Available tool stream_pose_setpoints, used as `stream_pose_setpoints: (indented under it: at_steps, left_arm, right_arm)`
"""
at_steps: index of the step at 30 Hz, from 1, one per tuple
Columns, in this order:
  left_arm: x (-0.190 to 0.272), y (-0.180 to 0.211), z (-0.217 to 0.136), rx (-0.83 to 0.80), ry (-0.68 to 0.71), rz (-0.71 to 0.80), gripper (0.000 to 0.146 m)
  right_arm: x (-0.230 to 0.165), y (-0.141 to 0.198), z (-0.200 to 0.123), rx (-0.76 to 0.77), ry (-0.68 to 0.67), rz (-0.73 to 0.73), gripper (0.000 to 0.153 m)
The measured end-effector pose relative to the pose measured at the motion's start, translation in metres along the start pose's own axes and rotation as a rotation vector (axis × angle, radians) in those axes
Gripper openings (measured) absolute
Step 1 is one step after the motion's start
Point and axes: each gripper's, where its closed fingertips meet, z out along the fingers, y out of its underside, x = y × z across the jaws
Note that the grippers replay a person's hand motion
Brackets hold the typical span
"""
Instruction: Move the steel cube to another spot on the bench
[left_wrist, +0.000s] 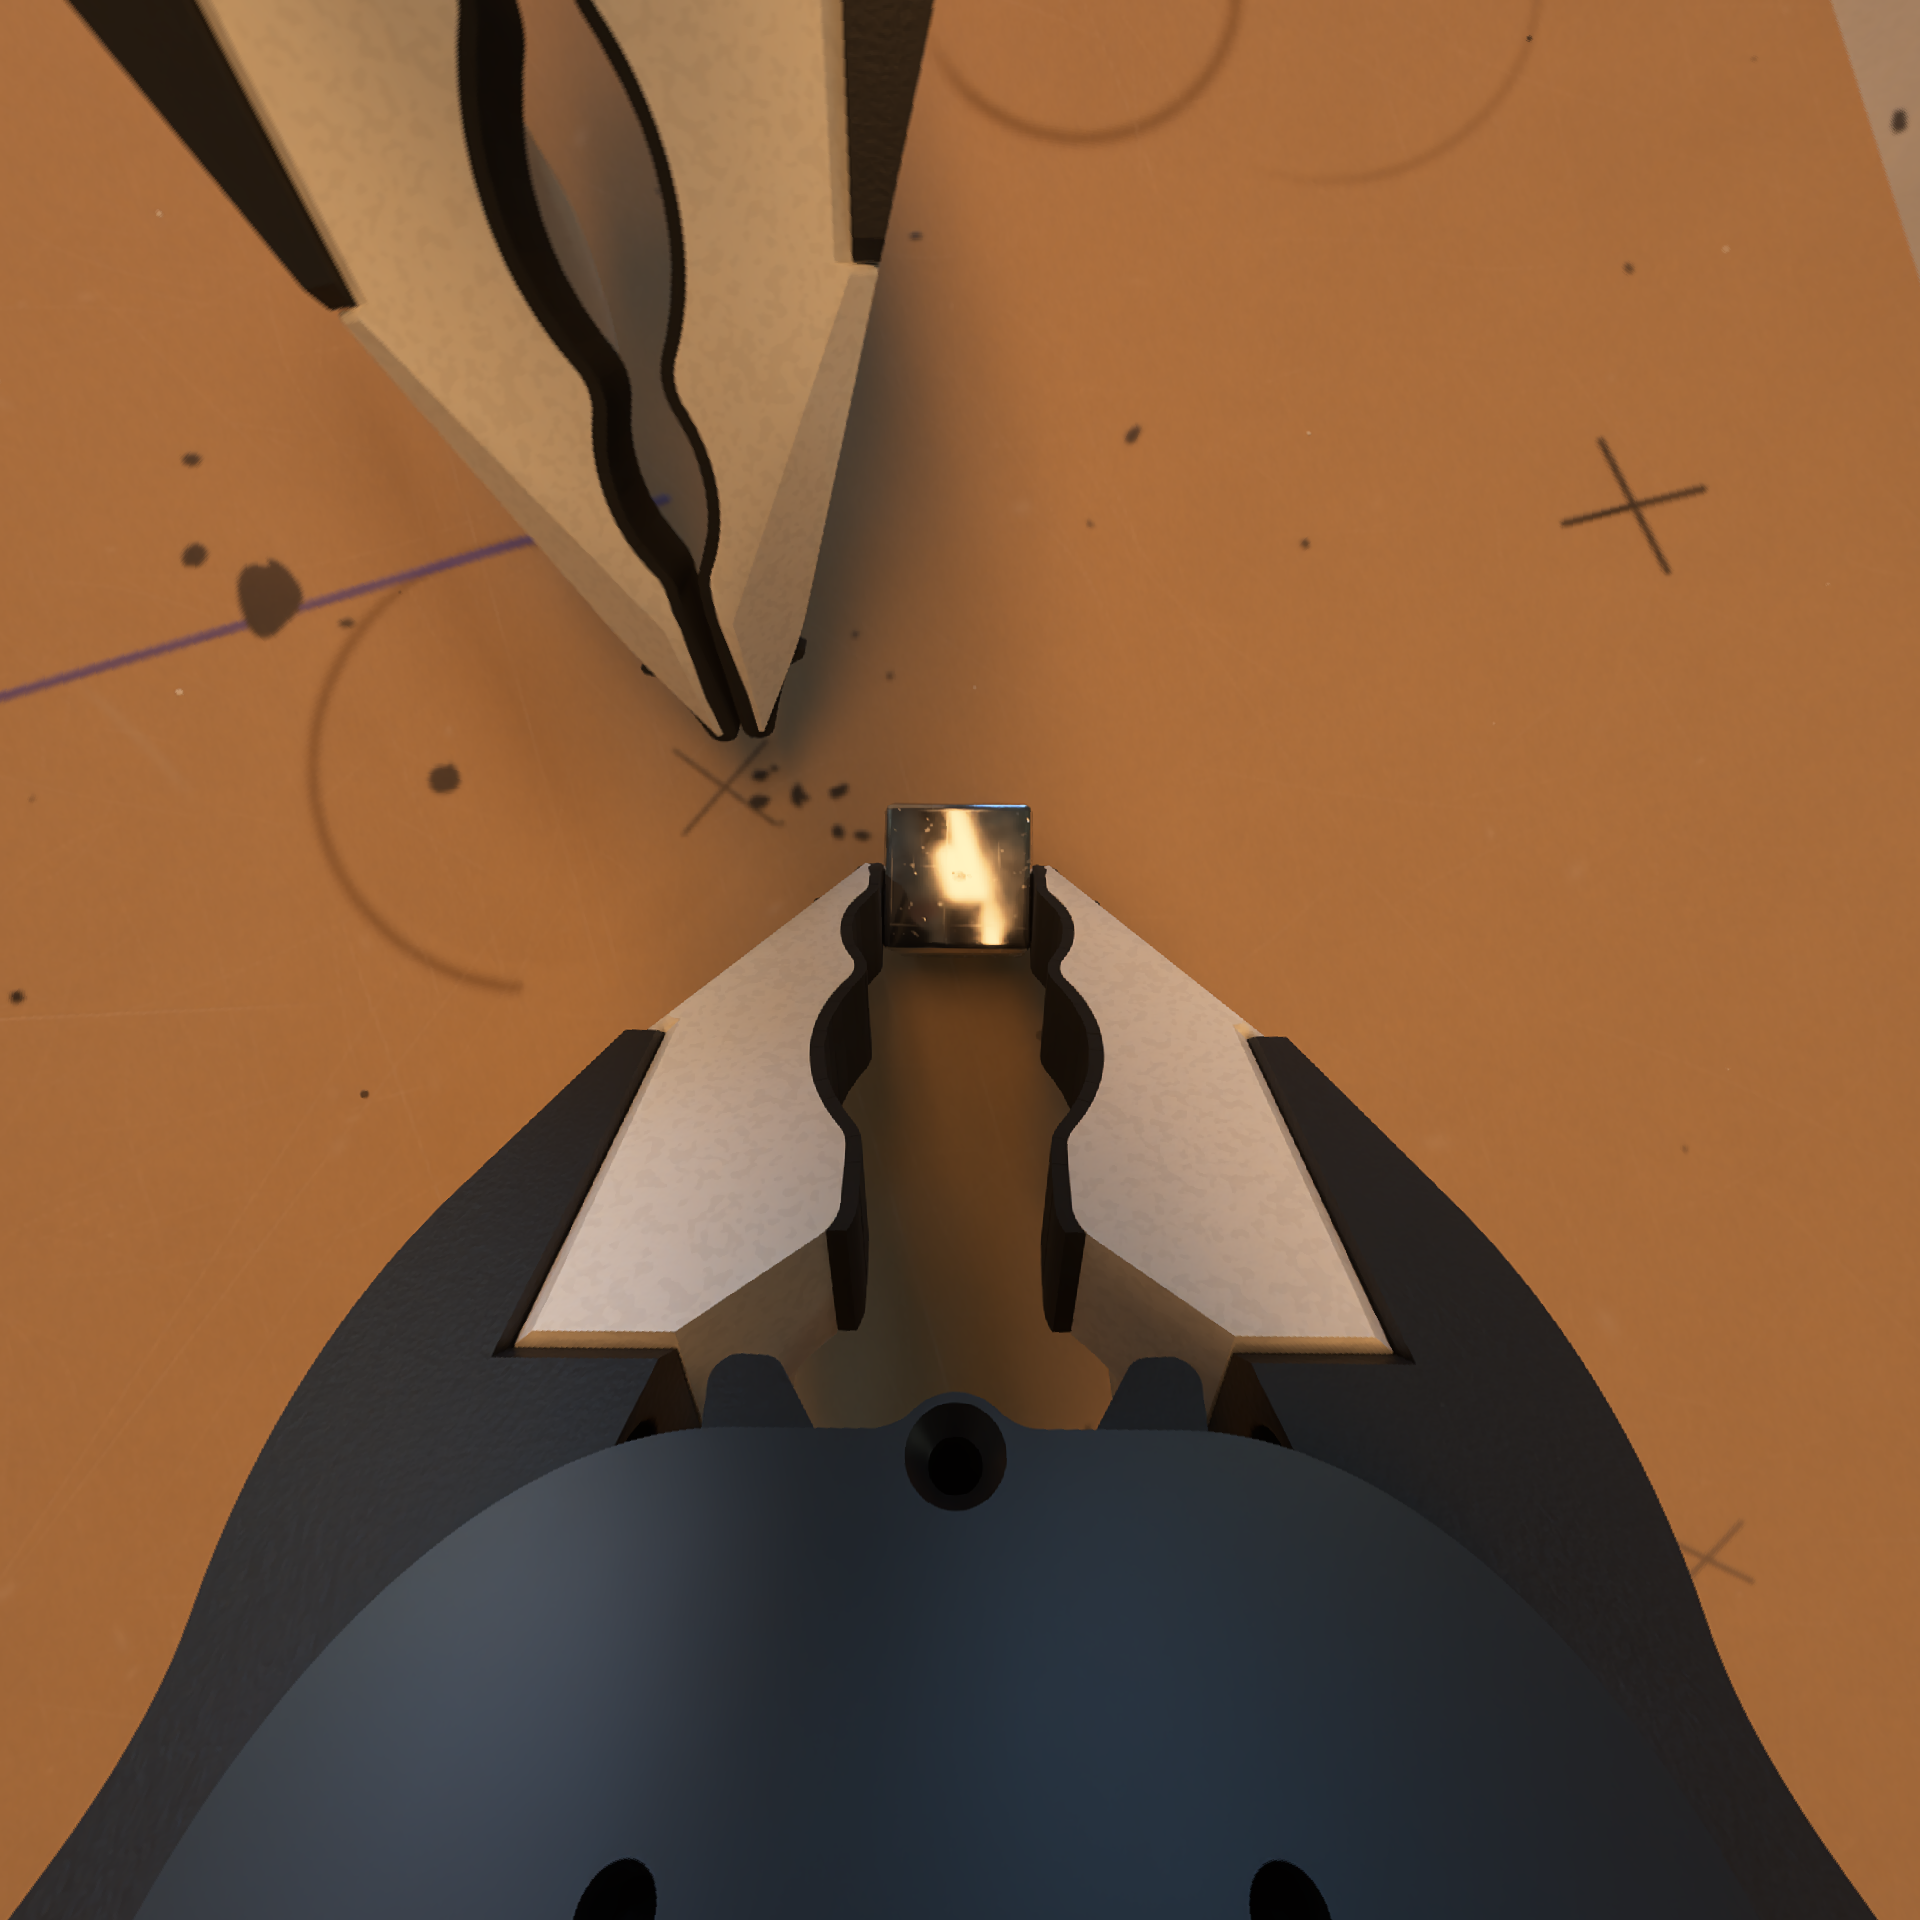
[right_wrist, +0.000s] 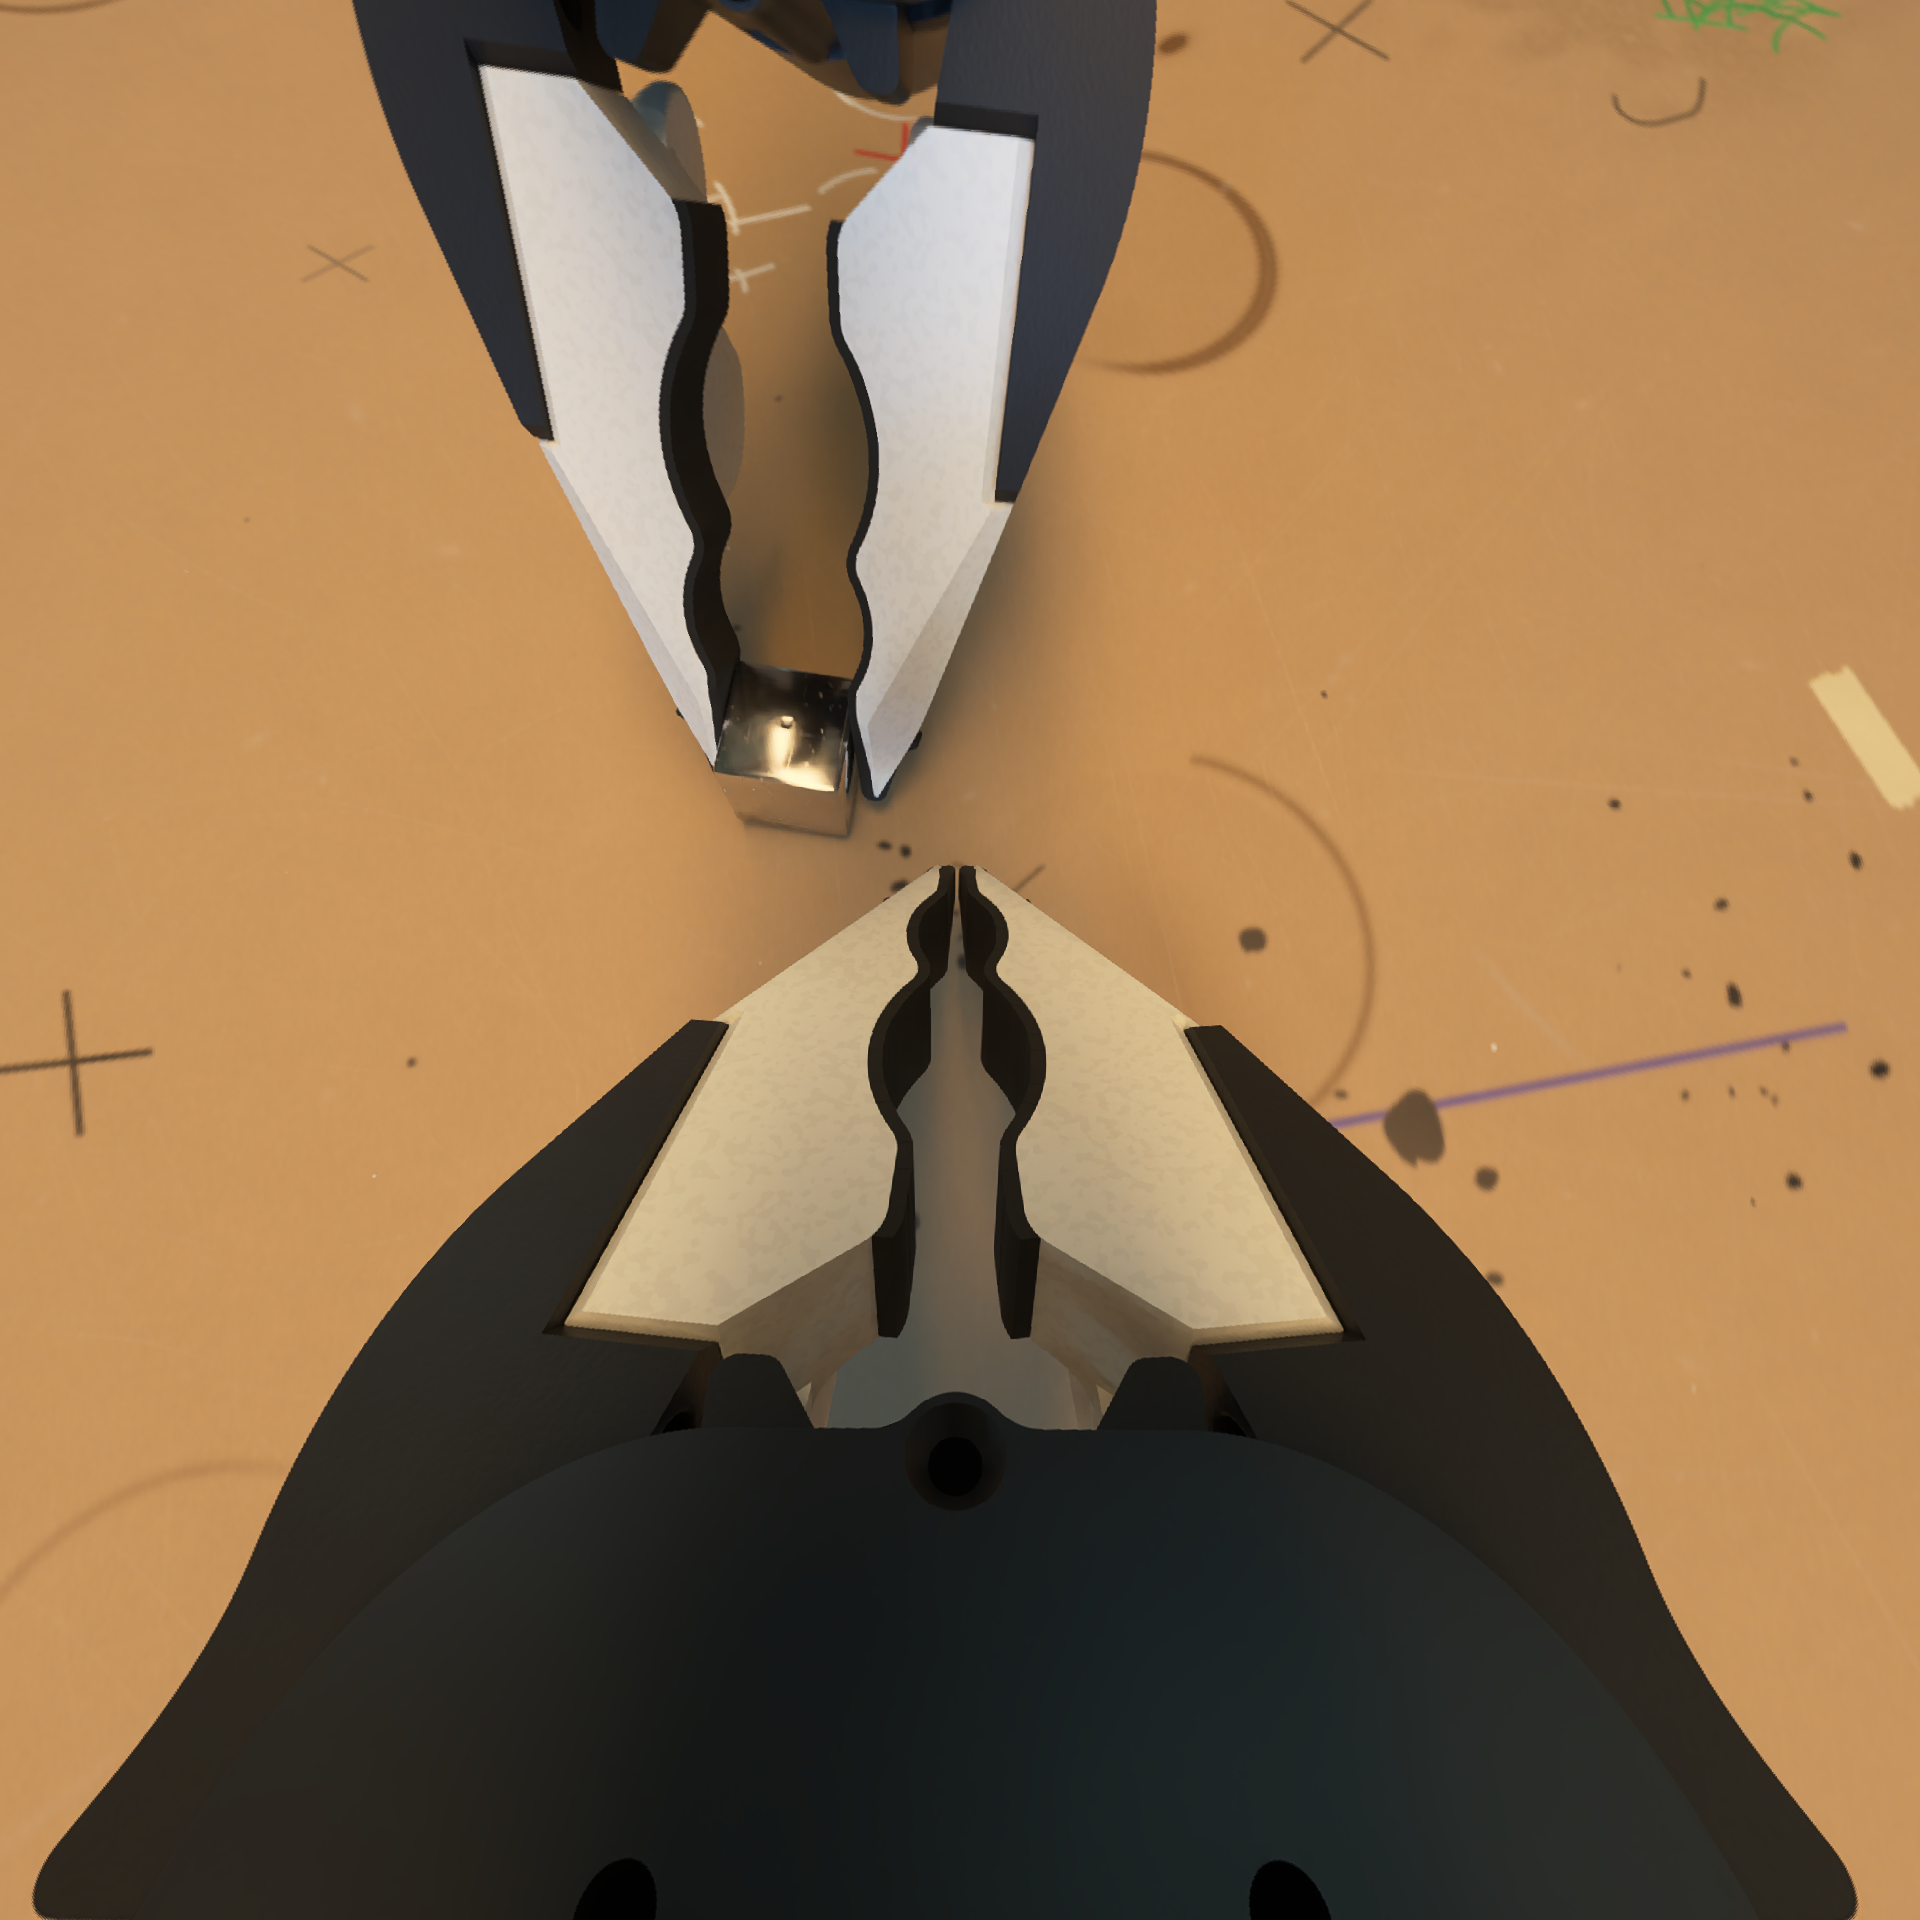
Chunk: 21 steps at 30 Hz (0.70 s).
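Note:
The steel cube (left_wrist: 956, 878) is small and shiny, with a bright reflection on its face. My left gripper (left_wrist: 956, 906) is shut on it, with one dark pad against each side, low over the orange-brown bench (left_wrist: 1351, 831). I cannot tell whether the cube touches the bench. In the right wrist view the cube (right_wrist: 784, 732) sits between the left gripper's tips (right_wrist: 792, 764). My right gripper (right_wrist: 956, 878) is shut and empty, its tips a short way from the cube. It also shows in the left wrist view (left_wrist: 740, 727), pointing down at the bench.
The bench carries pencil crosses (left_wrist: 1633, 506), ring marks (left_wrist: 343, 810), dark ink spots (left_wrist: 268, 595) and a purple line (right_wrist: 1621, 1070). A strip of pale tape (right_wrist: 1865, 750) lies at the right. A green scribble (right_wrist: 1745, 21) is at the far right.

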Motion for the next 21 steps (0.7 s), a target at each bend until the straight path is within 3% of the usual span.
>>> stream_pose_setpoints:
  at_steps: [4,13,21]
  left_arm:
    - [0.002,0.003,-0.002,0.004,0.01,-0.004,0.027]
    - [0.002,0.002,-0.004,0.012,-0.001,-0.016,0.027]
    - [-0.001,0.003,-0.003,-0.018,-0.046,-0.045,0.027]
  right_arm:
    - [-0.001,-0.005,0.007,0.0,-0.072,-0.021,0.0]
    - [-0.003,0.005,0.018,-0.108,-0.072,-0.031,0.0]
    - [-0.006,0.006,0.018,-0.11,-0.091,0.032,0.0]
